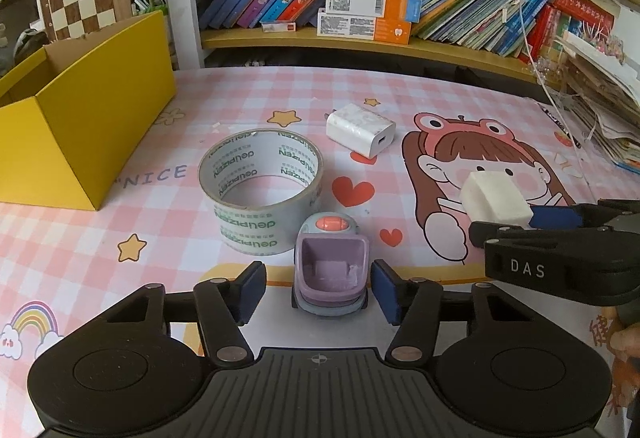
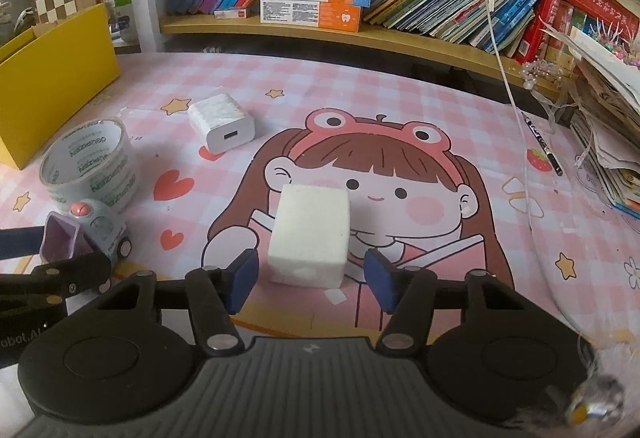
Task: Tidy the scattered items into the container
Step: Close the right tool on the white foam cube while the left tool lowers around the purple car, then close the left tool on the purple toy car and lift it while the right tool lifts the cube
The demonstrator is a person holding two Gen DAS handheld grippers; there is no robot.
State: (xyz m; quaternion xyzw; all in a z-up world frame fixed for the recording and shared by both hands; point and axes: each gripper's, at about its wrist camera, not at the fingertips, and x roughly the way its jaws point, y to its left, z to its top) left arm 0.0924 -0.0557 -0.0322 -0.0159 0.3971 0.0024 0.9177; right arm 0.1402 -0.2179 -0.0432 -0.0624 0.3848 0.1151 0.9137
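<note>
A: Where does your left gripper stand in the left wrist view?

B: At the bottom centre of the frame. Your toy truck sits right between its blue pads, purple bed toward you, orange button on the cab further up. There is a thin gap on each side, so the pads are not pressing on it; the jaws stand apart around the toy.

A: And your right gripper?

B: In the right wrist view it is at the bottom centre as well. The white foam block lies between its fingers, near end level with the pad tips, the rest reaching up toward the middle of the frame. You can see mat on both sides of the block, so nothing is clamped yet; those jaws are apart too.

A: What else is loose on your mat?

B: The roll of tape stands just up and left of the truck, nearly touching it. The white charger lies above that, toward the frame's centre, well apart from both grippers.

A: And the container?

B: The yellow box is at the left edge of the left wrist view, open top, on the pink checked mat, clear of the tape. In the right wrist view it sits in the upper left corner.
</note>
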